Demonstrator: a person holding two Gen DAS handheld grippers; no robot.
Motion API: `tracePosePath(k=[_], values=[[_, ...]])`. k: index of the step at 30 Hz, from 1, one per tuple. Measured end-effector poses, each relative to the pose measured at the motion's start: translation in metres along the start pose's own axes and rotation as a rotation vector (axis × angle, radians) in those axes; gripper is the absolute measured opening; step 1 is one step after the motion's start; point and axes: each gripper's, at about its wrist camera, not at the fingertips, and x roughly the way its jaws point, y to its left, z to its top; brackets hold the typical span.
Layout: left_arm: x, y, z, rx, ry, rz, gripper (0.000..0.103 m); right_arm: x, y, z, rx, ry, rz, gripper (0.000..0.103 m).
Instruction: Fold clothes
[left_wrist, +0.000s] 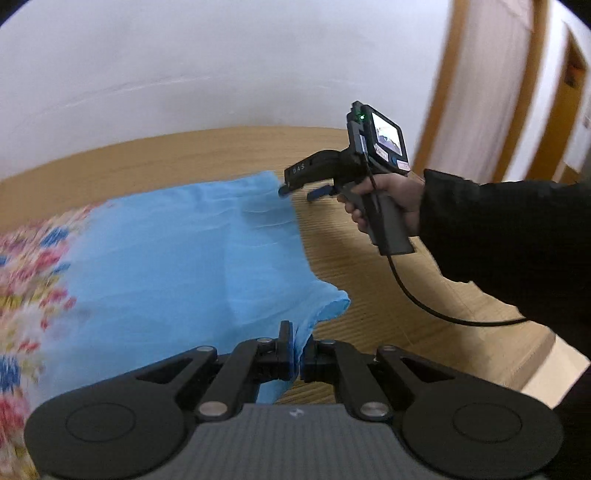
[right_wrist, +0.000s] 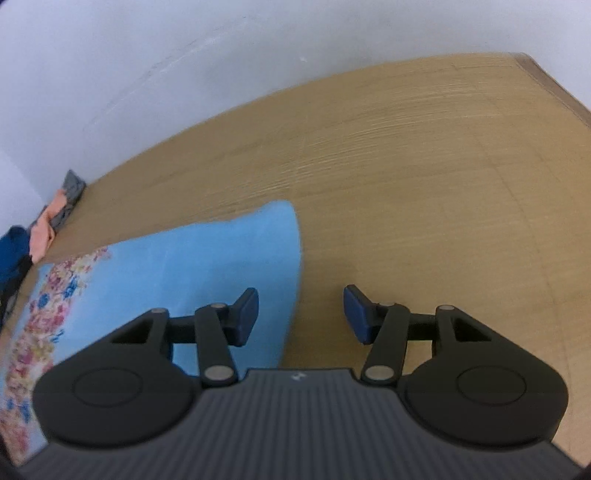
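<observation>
I am partway through a fold of the blue cloth (left_wrist: 177, 258), which lies spread on the wooden table (left_wrist: 388, 295) with its flowered border (left_wrist: 26, 266) at the end far from my right hand (left_wrist: 391, 206). My left gripper (left_wrist: 297, 354) is pinched tight on the cloth's near edge, just beside the corner (left_wrist: 332, 302) that flares out toward the bare table; the fabric runs up between the two pads and nothing else is in them. My right gripper (right_wrist: 301, 314) stands with its jaws apart and nothing between them. Its left pad (right_wrist: 245, 317) hangs over the cloth's side edge and its right pad (right_wrist: 354, 314) over bare wood. From the left camera the same tool sits at the far corner of the cloth, tips just beside the fabric but not gripping it.

So I judge the step to be taking hold of the plain blue end with both tools, and only one side is held. Next the right jaws should straddle that far corner and close on a single layer. Then both hands should lift together and carry the blue end over toward the flowered border, keeping the edge taut so it lands square. A small heap of other clothes (right_wrist: 55, 214) lies beyond the border by the wall, well apart from this.
</observation>
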Motion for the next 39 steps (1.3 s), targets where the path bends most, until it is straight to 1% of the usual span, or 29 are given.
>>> tracePosePath(k=[3,4,5,6,7,11,13,15,17,20,24,26,28,30,32,34,37,39], values=[[-0.004,0.001,0.004,-0.053,-0.004,0.003,0.003,0.017,0.007,0.01,-0.069,-0.001,0.017,0.054],[-0.006,0.0,0.005,-0.061,-0.006,0.003,0.003,0.021,0.009,0.013,-0.085,-0.004,0.025,0.047],[-0.007,-0.001,0.006,-0.064,-0.01,0.01,0.003,0.025,0.01,0.014,-0.093,-0.003,0.033,0.023],[-0.009,-0.003,0.007,-0.064,-0.012,0.018,0.003,0.028,0.009,0.016,-0.087,0.01,0.039,0.009],[-0.011,-0.004,0.007,-0.065,-0.014,0.021,0.003,0.031,0.006,0.018,-0.07,0.019,0.045,0.002],[-0.015,-0.006,0.007,-0.069,-0.014,0.025,0.003,0.027,-0.005,0.026,0.017,-0.011,0.068,0.002],[-0.02,-0.009,0.006,-0.066,-0.023,0.007,0.003,0.017,-0.014,0.034,0.08,-0.045,0.091,0.003],[-0.022,-0.011,0.007,-0.052,-0.032,-0.019,0.003,0.005,-0.022,0.043,0.112,-0.076,0.105,0.003],[-0.021,-0.016,0.009,-0.03,-0.037,-0.062,0.003,-0.005,-0.025,0.052,0.103,-0.098,0.106,0.003],[-0.015,-0.023,0.009,-0.005,-0.034,-0.136,0.003,-0.013,-0.027,0.061,0.069,-0.102,0.079,0.003],[0.001,-0.021,0.011,-0.019,-0.034,-0.216,0.003,-0.014,-0.027,0.067,0.05,-0.091,0.022,0.003],[0.002,-0.02,0.012,-0.03,-0.058,-0.228,0.003,-0.018,-0.022,0.072,0.03,-0.101,0.003,0.003],[-0.001,-0.01,0.011,-0.053,-0.091,-0.223,0.003,-0.022,-0.013,0.078,0.007,-0.114,0.004,0.003],[-0.006,0.0,0.009,-0.09,-0.121,-0.211,0.003,-0.023,0.004,0.086,-0.008,-0.117,0.016,0.003],[-0.017,0.018,0.005,-0.151,-0.155,-0.19,0.003,-0.02,0.03,0.094,-0.035,-0.122,0.028,0.003],[-0.033,0.048,-0.001,-0.225,-0.198,-0.168,0.003,-0.013,0.062,0.1,-0.064,-0.122,0.045,0.003],[-0.052,0.104,-0.016,-0.335,-0.258,-0.131,0.003,0.006,0.121,0.101,-0.133,-0.111,0.072,0.003],[-0.056,0.134,-0.025,-0.339,-0.256,-0.095,0.003,0.02,0.163,0.098,-0.187,-0.092,0.076,0.003]])
